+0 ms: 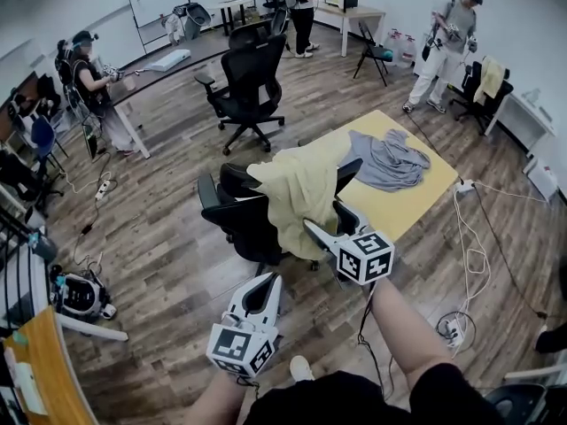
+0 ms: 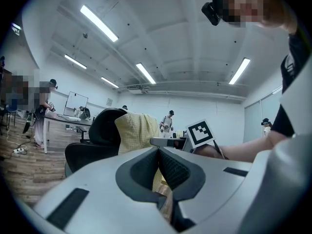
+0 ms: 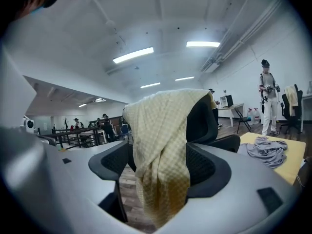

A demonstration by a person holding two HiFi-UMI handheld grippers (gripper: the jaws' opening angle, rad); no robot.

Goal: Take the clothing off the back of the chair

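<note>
A pale yellow checked garment (image 1: 301, 191) hangs over the back of a black office chair (image 1: 237, 212) that stands beside a yellow table (image 1: 403, 209). My right gripper (image 1: 321, 235) is at the chair's back, level with the garment's lower part. In the right gripper view the garment (image 3: 158, 145) hangs down between the jaws of the right gripper (image 3: 160, 156), which stand wide open around it. My left gripper (image 1: 265, 281) is shut and empty, a short way before the chair. The left gripper view shows the left gripper (image 2: 158, 152) with its pads together, and beyond it the chair (image 2: 103, 128) and the garment (image 2: 136, 130).
A grey garment (image 1: 387, 159) lies crumpled on the yellow table. A second black office chair (image 1: 248, 82) stands farther back. Several people stand or sit around the room, one (image 1: 450, 47) at the back right. Cables and a power strip (image 1: 454, 328) lie on the wooden floor at the right.
</note>
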